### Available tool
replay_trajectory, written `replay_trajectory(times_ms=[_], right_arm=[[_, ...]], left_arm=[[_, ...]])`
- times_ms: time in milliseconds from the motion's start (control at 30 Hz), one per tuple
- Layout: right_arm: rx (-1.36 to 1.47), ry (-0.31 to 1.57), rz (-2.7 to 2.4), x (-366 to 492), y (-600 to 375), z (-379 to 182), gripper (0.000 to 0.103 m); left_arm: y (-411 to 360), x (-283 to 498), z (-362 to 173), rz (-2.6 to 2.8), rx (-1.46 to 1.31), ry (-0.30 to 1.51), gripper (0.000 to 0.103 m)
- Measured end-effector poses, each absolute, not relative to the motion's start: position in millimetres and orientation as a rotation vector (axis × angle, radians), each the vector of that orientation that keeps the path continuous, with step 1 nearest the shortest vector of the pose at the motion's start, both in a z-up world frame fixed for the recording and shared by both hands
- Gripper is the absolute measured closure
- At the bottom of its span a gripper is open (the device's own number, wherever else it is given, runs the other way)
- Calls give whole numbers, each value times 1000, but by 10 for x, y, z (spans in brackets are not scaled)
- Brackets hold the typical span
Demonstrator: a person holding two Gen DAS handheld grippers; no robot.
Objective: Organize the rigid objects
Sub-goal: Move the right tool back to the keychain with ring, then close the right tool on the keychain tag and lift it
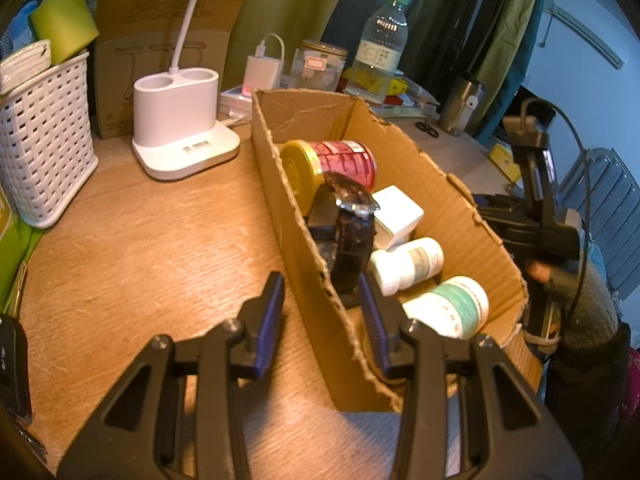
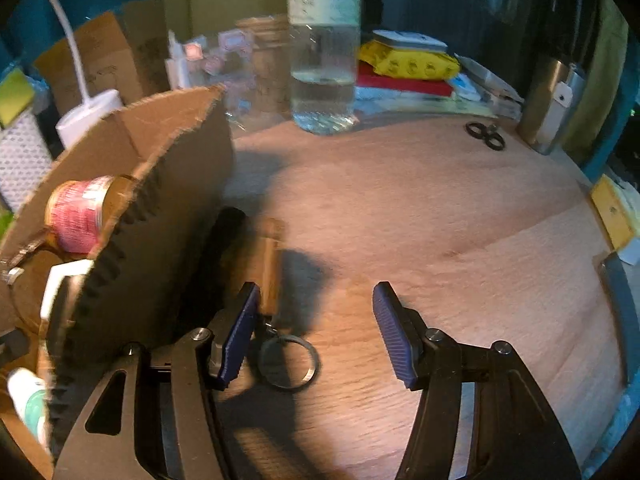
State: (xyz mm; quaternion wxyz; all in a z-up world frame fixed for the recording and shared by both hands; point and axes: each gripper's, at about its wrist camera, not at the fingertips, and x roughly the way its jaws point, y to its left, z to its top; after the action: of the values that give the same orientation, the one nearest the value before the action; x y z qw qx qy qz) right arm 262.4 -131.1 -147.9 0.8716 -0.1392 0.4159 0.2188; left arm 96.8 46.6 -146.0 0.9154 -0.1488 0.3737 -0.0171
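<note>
A torn cardboard box (image 1: 452,216) on the wooden table holds a red can with a gold lid (image 1: 340,160), a dark watch (image 1: 352,236), a white cube (image 1: 396,216), a white bottle (image 1: 408,264) and a white-and-green jar (image 1: 452,306). My left gripper (image 1: 322,320) is open and straddles the box's near wall. My right gripper (image 2: 316,332) is open and empty beside the box (image 2: 160,208). A wooden key fob (image 2: 266,264) with a metal ring (image 2: 289,363) lies on the table by its left finger.
A white lamp base (image 1: 180,128), a white basket (image 1: 44,140), a water bottle (image 2: 324,48), a glass jar (image 1: 320,64), a steel tumbler (image 2: 556,104), small black scissors (image 2: 486,136) and stacked packets (image 2: 408,64) ring the table. A black key fob (image 1: 12,364) lies at the left edge.
</note>
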Motion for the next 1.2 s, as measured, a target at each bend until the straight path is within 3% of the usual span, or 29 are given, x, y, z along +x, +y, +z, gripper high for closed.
replay_trajectory(times_ms=[800, 1200], right_arm=[[-302, 877, 525, 2765, -1208, -1484, 42], [-283, 871, 517, 2794, -1237, -1476, 84]], left_arm=[[476, 968, -1461, -35, -306, 769, 62], [476, 968, -1461, -35, -306, 769, 62]])
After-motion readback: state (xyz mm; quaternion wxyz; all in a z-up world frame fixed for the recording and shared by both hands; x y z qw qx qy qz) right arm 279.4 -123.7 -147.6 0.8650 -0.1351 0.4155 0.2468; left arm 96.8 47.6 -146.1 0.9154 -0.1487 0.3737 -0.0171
